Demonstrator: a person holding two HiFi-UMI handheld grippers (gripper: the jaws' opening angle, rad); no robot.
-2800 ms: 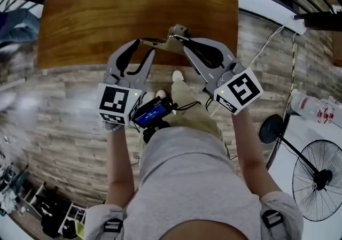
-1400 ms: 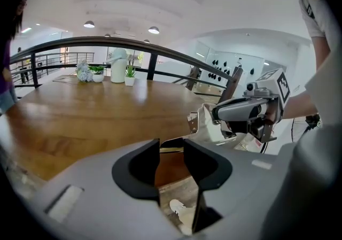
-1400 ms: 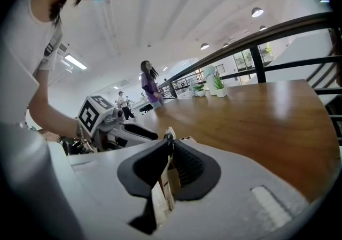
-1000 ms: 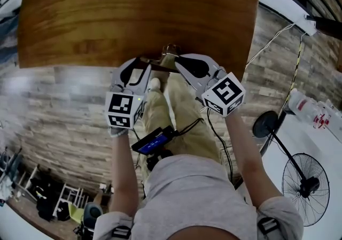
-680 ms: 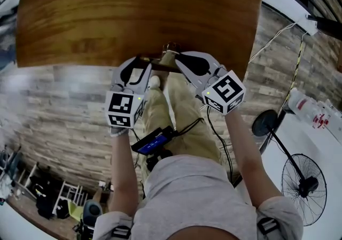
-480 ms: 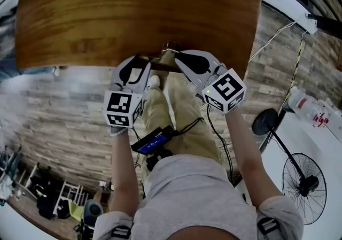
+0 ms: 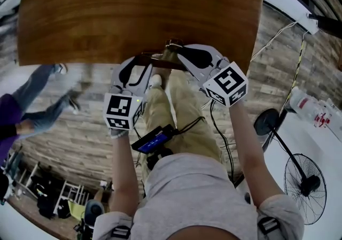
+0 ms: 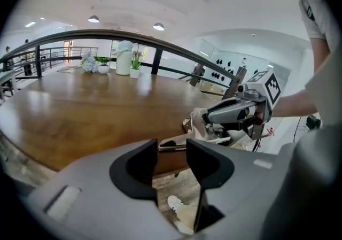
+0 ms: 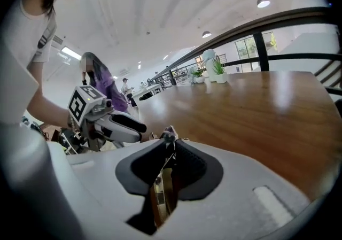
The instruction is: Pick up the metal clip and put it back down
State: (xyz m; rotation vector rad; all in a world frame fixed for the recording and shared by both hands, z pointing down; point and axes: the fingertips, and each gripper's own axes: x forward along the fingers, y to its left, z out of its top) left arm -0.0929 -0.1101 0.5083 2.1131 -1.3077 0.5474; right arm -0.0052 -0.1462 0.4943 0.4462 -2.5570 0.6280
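The metal clip point(image 7: 170, 55) sits at the near edge of the wooden table point(image 7: 133, 9), between my two grippers. My right gripper point(image 7: 179, 52) grips its brass body; in the right gripper view the clip point(image 9: 160, 191) fills the narrow gap between the pads point(image 9: 187, 167) while the jaws are opening. My left gripper point(image 7: 140, 61) stands wide and is opening further. In the left gripper view the clip's thin arm point(image 8: 179, 147) lies across the gap of the left gripper point(image 8: 171, 146), and I see no pad pressing on it.
A person in purple point(image 7: 21, 110) walks on the floor at the left. A standing fan point(image 7: 312, 183) and a cable point(image 7: 278, 36) are at the right. A white vase and plants point(image 8: 124, 57) stand at the table's far end by a railing point(image 8: 160, 46).
The right gripper has lifted slightly up and to the right with the clip. The left gripper's jaws have widened. A person has walked into view at the left.
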